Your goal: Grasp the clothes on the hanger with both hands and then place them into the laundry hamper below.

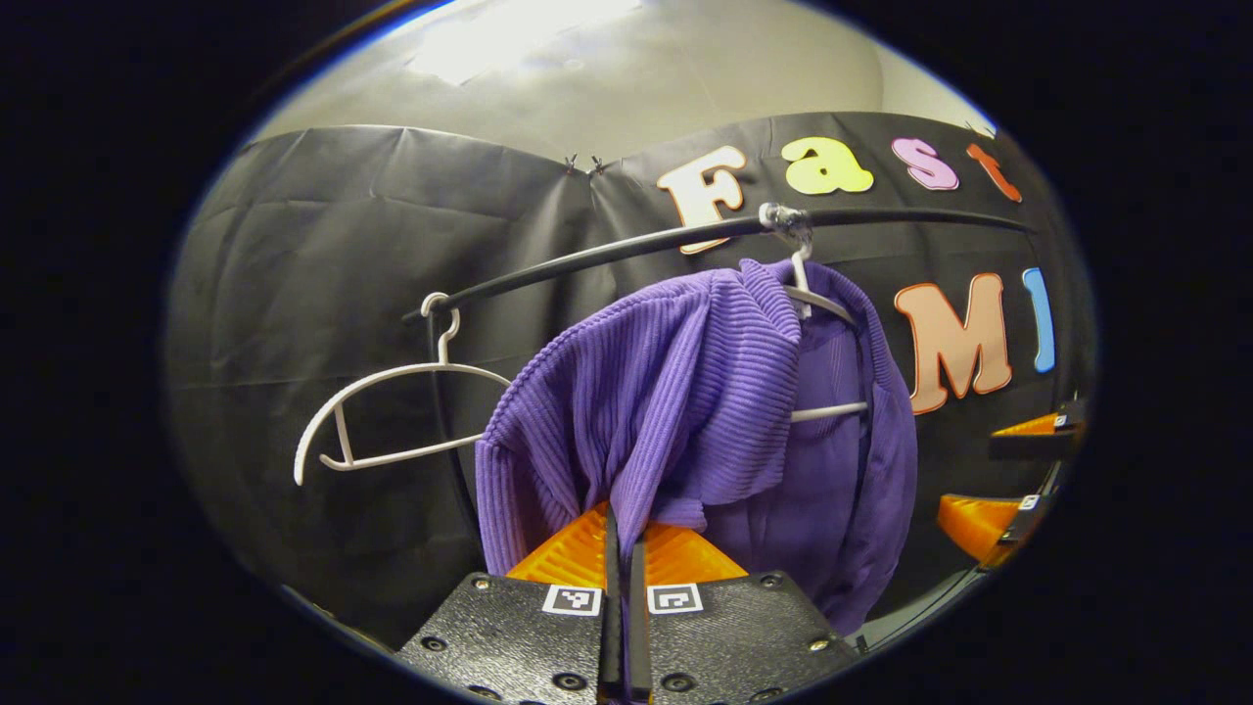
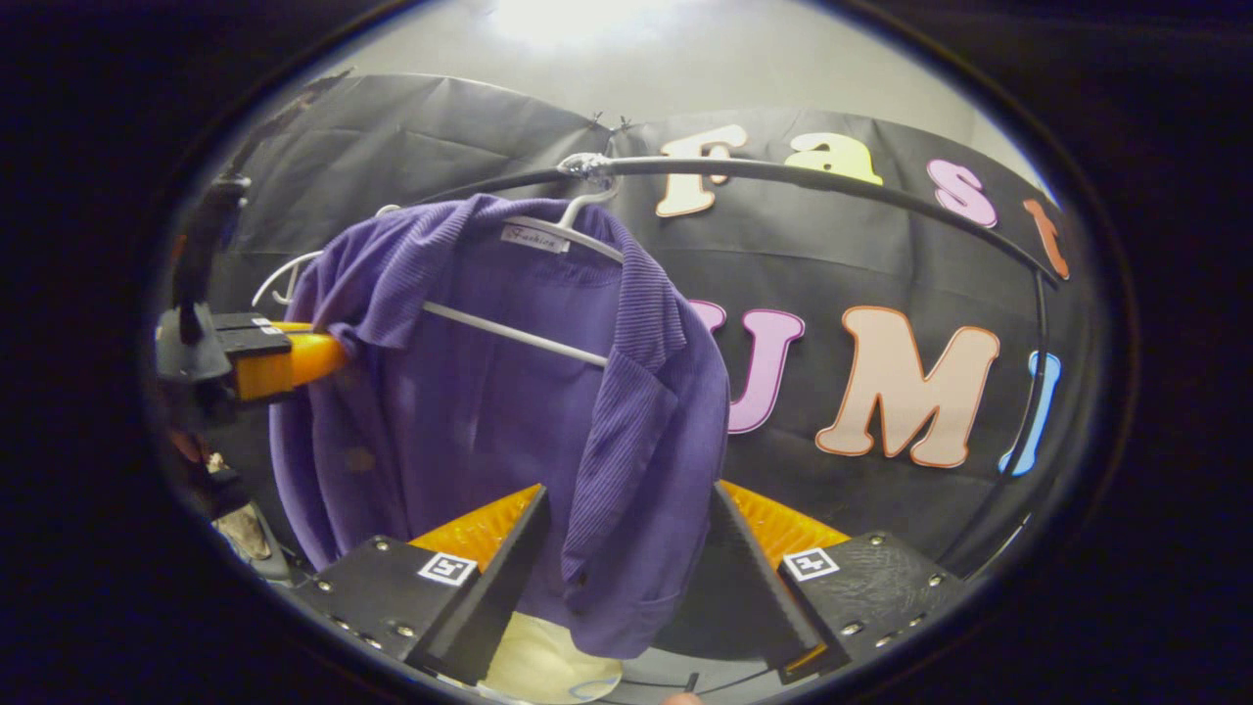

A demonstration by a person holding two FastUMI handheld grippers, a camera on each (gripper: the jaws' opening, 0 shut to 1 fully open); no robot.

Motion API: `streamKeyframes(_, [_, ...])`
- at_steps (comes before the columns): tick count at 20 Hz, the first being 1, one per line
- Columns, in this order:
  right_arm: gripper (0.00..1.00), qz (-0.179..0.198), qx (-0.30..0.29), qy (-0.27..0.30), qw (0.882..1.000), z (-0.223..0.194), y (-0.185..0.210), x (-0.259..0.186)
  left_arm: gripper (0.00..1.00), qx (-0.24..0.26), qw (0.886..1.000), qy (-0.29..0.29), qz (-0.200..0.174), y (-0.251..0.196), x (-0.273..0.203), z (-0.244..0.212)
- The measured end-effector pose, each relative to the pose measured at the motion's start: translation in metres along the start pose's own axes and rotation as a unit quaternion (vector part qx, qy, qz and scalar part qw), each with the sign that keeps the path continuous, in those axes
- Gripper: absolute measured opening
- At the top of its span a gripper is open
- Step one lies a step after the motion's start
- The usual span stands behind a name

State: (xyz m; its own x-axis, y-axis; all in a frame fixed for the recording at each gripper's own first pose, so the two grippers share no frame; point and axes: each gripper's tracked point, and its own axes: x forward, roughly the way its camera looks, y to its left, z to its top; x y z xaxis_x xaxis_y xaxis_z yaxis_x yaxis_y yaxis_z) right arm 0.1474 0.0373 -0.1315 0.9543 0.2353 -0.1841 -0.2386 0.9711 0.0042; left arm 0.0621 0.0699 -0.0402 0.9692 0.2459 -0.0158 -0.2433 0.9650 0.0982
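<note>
- Now the purple sweater [image 1: 685, 392] is hanging on a white hanger [image 1: 817, 304], and the hanger is hooking over the black rail [image 1: 587, 259] near 12 o'clock of the left gripper view.
- The left gripper [image 1: 623, 534] is sitting at 6 o'clock of its own view with its fingers almost together, and a fold of the sweater's ribbed cloth is coming down between them, so both fingers are pinching the cloth.
- The same gripper is also showing at 9 o'clock of the right gripper view, where its tips are touching the sweater's shoulder edge.
- The right gripper [image 2: 626, 548] is standing wide open at 6 o'clock of its view, and the front edge of the sweater [image 2: 470, 392] is hanging down between its two fingers; I cannot tell if either finger is touching the cloth.
- A second white hanger [image 1: 382, 411] is hanging bare on the rail at 9 o'clock of the left gripper view, well apart from the sweater.
- Something pale [image 2: 548, 666] is lying under the sweater at 6 o'clock of the right gripper view; it is too hidden to name.
</note>
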Motion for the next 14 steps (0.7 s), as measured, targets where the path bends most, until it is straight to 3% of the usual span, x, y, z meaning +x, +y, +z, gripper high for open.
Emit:
streamKeyframes(9, [0.98, -0.029, 0.049, 0.025, 0.998, -0.008, 0.024, 0.063, 0.0, 0.017, 1.0, -0.02, -0.013, 0.01, -0.024, 0.031])
streamKeyframes(14, [0.98, -0.082, 0.045, 0.049, 0.994, -0.02, 0.01, 0.087, 0.01, 0.024, 0.999, -0.04, -0.001, 0.024, -0.031, 0.054])
